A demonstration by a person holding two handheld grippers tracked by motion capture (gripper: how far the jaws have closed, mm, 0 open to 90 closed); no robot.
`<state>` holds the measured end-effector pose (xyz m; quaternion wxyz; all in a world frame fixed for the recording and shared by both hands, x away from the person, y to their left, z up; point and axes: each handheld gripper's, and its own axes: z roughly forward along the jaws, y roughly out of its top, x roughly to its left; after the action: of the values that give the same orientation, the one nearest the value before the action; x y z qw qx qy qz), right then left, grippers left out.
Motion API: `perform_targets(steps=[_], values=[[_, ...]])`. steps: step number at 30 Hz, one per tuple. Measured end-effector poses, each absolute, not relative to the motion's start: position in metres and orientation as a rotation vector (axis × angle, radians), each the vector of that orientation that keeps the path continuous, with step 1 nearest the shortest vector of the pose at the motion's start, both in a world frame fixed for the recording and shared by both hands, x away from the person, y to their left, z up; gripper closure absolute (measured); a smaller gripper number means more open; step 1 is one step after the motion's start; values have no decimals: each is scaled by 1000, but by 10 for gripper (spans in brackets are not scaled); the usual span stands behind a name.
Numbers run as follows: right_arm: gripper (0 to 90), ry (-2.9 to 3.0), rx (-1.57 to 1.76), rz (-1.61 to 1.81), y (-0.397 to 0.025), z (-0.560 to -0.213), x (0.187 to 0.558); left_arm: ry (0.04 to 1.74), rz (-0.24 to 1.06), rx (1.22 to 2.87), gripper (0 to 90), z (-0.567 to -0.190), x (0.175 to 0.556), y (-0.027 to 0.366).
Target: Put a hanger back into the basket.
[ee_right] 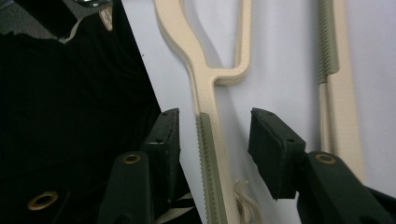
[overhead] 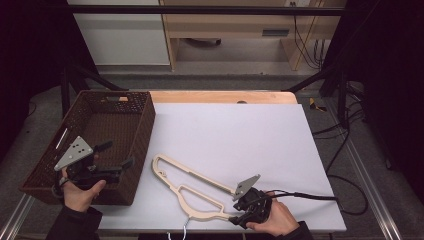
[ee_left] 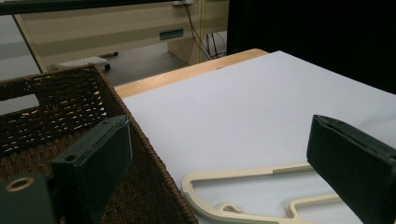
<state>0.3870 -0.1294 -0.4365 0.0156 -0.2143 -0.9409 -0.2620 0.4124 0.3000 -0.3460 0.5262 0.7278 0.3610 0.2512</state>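
Note:
A cream plastic clothes hanger (overhead: 190,187) with ridged grey-green strips lies flat on the white sheet (overhead: 235,135), near the table's front edge. My right gripper (overhead: 234,214) is at the hanger's near end. It is open, with one jaw on each side of a hanger arm (ee_right: 205,93) and a gap between the arm and each jaw. In its own view the right gripper (ee_right: 217,130) looks straight down on that arm. My left gripper (overhead: 120,154) hovers open and empty over the near right part of the brown wicker basket (overhead: 145,125). Past the left gripper (ee_left: 219,140) I see the hanger's (ee_left: 247,173) far end.
The basket's woven wall (ee_left: 60,107) stands along the left of the table, and its inside looks empty. A black cable (overhead: 310,196) trails right from the right gripper. A wooden table edge (overhead: 225,96) runs behind the sheet. Dark frame bars and a desk stand beyond.

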Motion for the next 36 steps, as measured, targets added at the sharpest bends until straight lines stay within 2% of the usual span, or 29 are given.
perform_targets(steps=[8, 18, 19, 23, 36], values=[[637, -2921, -655, -738, -123, -447, 389, 859, 600, 1749, 65, -347, 413, 298], [668, -2924, -663, -731, -121, -450, 389, 850, 599, 1763, 67, -346, 412, 294], [701, -2928, -635, -700, -121, -453, 390, 853, 596, 1764, 67, -347, 412, 293], [745, -2918, -631, -690, -120, -454, 391, 851, 599, 1764, 67, -346, 412, 294], [758, -2860, -717, -702, -121, -449, 391, 850, 599, 1769, 68, -346, 412, 293]])
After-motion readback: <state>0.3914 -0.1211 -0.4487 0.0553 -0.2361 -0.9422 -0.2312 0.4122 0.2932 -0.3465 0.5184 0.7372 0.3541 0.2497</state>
